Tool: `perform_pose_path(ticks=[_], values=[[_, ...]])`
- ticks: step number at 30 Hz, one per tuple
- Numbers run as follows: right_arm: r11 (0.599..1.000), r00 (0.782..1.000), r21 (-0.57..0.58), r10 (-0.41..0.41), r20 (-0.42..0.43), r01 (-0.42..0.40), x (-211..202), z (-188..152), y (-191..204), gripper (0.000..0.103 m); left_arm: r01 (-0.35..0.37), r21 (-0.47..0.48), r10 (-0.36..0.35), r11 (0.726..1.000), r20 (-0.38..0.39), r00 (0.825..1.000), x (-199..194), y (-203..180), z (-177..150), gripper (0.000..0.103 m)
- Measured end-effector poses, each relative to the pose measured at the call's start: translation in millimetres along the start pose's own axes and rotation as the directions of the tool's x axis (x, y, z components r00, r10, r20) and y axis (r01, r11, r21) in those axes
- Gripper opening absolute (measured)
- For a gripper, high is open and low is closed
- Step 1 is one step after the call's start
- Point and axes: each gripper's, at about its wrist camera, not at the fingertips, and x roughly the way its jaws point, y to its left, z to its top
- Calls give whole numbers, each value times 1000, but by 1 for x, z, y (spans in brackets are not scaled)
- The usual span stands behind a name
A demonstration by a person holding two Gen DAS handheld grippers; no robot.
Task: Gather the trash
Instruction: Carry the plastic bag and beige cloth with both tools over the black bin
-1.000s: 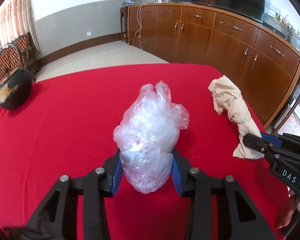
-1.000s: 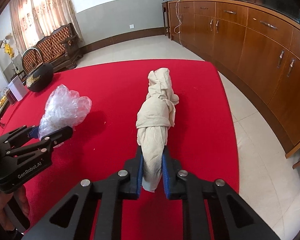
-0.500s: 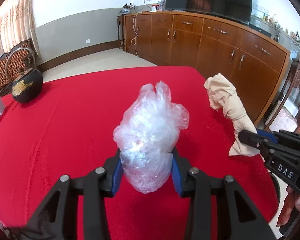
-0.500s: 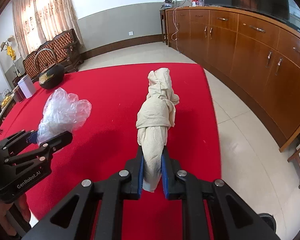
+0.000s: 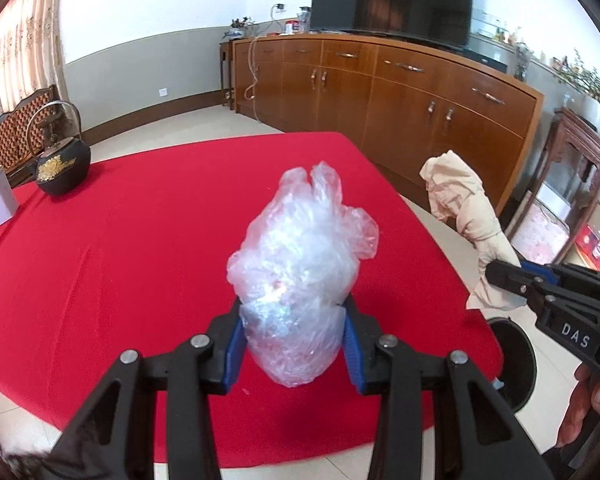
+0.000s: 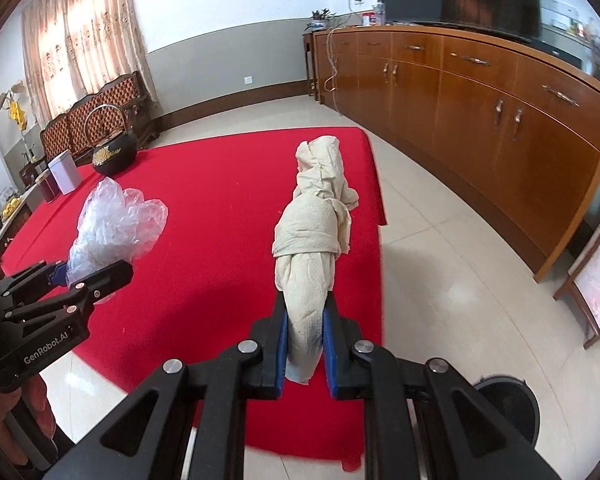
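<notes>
Holding trash in both grippers above the red table [image 5: 100,264]
Left gripper [image 5: 294,344] pinches a crumpled clear plastic bag [image 5: 300,276]; right gripper [image 6: 305,354] squeezes a twisted paper towel [image 6: 314,236], both lifted off the cloth

Long wooden sideboard [image 5: 380,92], tiled floor [image 6: 440,240], curtained window [image 6: 80,32], white walls

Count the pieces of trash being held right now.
2. A crumpled clear plastic bag between the left gripper fingers; a twisted beige paper towel between the right gripper fingers.
</notes>
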Motion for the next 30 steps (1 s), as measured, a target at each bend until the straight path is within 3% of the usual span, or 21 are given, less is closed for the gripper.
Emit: perform_pose_path(ticks=[14, 30], values=[[986, 992, 106, -126, -8, 126, -71, -69, -63, 16, 135, 116, -135, 984, -8, 991, -15, -86, -15, 43], [941, 964, 211, -254, -77, 265, -128, -142, -158, 16, 296, 251, -277, 922, -107, 955, -1, -202, -43, 43]])
